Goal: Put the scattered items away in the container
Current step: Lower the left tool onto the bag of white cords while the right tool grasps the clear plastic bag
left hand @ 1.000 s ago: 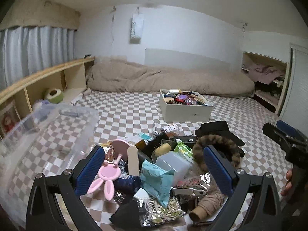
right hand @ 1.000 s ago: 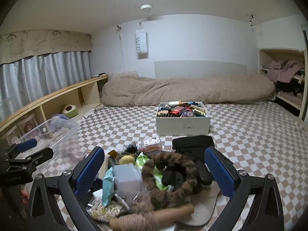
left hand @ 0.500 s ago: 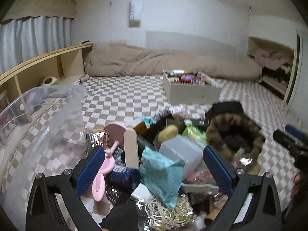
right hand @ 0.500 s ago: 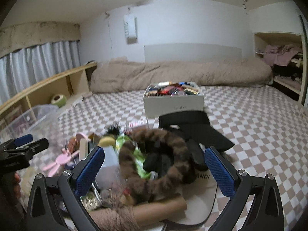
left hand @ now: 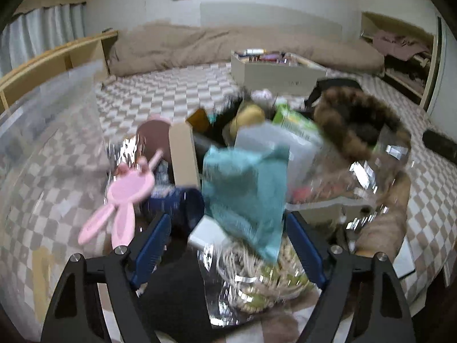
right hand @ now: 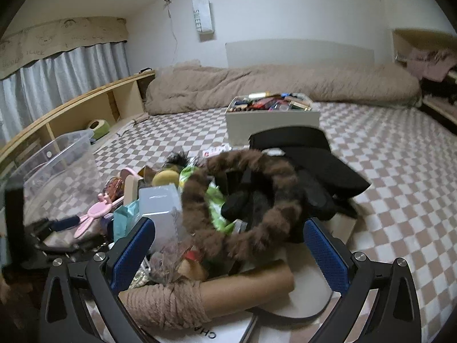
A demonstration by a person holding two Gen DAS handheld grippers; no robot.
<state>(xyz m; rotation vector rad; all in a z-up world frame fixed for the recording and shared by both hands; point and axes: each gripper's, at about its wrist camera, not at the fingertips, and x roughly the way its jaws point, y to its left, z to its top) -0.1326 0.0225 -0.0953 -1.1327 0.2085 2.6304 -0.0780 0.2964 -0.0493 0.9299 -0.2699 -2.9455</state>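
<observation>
A pile of small items lies on the checkered bed. My left gripper (left hand: 228, 248) is open, low over the pile, its jaws either side of a teal pouch (left hand: 245, 188) and a small white block (left hand: 207, 233); it holds nothing. A pink bunny comb (left hand: 120, 200) and a dark blue bottle (left hand: 182, 203) lie just left. My right gripper (right hand: 228, 254) is open over a twine-wrapped cardboard tube (right hand: 205, 294), with a brown fur ring (right hand: 242, 197) just ahead. The clear plastic container (right hand: 57, 165) stands left of the pile; it also shows in the left wrist view (left hand: 42, 108).
A white box (right hand: 271, 123) full of small items stands further back on the bed. Black cloth (right hand: 308, 157) lies at the pile's right. A rolled beige duvet (right hand: 285, 85) lines the far wall. A wooden shelf (right hand: 85, 108) runs along the left.
My left gripper has dropped and moved in close over the pile, to the teal pouch. My right gripper has come nearer the fur ring and tube. Both stay open.
</observation>
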